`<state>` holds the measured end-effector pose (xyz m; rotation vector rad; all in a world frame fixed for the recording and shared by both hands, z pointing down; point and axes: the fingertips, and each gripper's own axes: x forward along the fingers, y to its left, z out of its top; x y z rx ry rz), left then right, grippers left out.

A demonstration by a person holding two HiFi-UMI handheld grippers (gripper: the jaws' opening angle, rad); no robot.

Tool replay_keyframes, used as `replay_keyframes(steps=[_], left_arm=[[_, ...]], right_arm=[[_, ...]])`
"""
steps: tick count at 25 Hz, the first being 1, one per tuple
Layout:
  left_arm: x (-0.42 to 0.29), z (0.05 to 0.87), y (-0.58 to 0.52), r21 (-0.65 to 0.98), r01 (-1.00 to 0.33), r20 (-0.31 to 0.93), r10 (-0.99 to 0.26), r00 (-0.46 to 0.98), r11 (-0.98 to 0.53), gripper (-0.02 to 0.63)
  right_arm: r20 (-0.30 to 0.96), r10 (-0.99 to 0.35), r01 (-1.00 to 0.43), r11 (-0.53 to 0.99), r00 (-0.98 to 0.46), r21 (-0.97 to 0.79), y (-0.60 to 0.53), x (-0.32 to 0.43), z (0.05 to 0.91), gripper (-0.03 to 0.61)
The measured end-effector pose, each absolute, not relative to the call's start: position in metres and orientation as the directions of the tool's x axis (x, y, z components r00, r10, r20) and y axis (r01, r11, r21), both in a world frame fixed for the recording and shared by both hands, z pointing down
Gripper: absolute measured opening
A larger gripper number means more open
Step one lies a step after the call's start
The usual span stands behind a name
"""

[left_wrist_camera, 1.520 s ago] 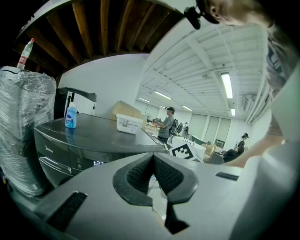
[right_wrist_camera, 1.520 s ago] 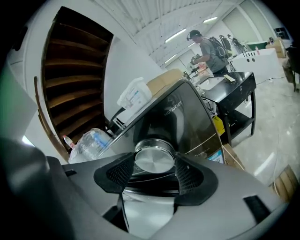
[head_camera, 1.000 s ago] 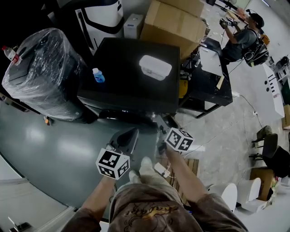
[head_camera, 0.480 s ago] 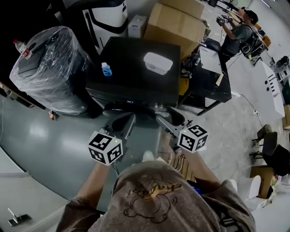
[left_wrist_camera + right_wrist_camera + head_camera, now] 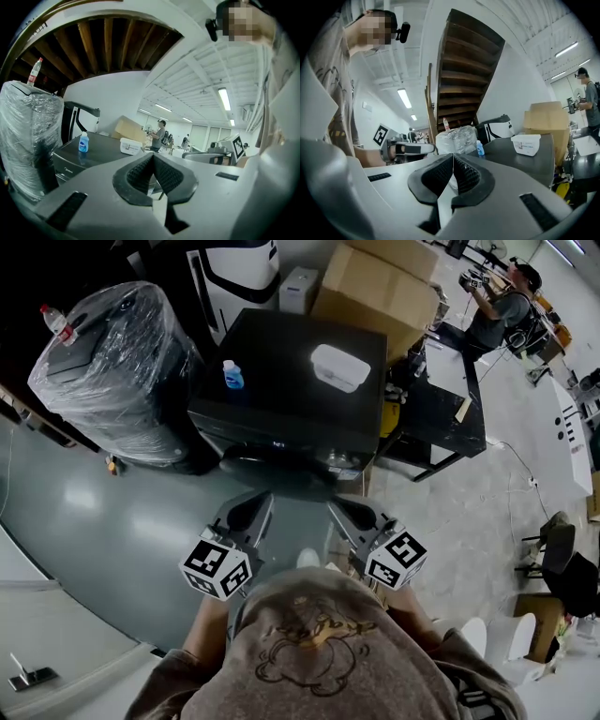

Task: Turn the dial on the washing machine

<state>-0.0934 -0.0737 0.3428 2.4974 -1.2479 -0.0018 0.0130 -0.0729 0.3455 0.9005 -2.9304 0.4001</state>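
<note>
both grippers shut, short of the dial

washing machine (image 5: 281, 381) ahead; dial (image 5: 341, 462) on its front edge, near the right corner. left gripper (image 5: 246, 514): jaws together, empty. right gripper (image 5: 351, 513): jaws just closed, nothing between them.

The washing machine (image 5: 281, 381) has a smooth, dark top, glossy enough to mirror the translucent blue plastic bottle (image 5: 232, 375) standing on it. The white tub (image 5: 340, 367) is matt plastic. Clear, crinkled plastic film (image 5: 112, 381) with bright glints wraps the bulky unit at the left. The box (image 5: 375, 292) is plain brown cardboard. The floor (image 5: 103, 521) is smooth grey with a soft sheen. The left gripper (image 5: 153, 158) is matt grey plastic, and its fingers (image 5: 138, 176) carry black, finely ribbed, rubbery pads. The beams (image 5: 108, 42) overhead are bare wood.
</note>
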Motion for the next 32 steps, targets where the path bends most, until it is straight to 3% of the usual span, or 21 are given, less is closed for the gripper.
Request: replay_keyframes(steps=[8,32], left_arm=[[-0.107,0.360,-0.074,0.239,-0.821,0.124,-0.822,0.556,-0.519,-0.008],[-0.117,0.387,-0.064,0.258,-0.854,0.121,-0.862,0.492,-0.451,-0.008]], right_arm=[[0.111,-0.642,-0.649,0.729,-0.759,-0.219,-0.087,0.020,0.366,0.000],[0.132,-0.636,-0.648,0.726,-0.760,-0.230,-0.081,0.009,0.392,0.002]])
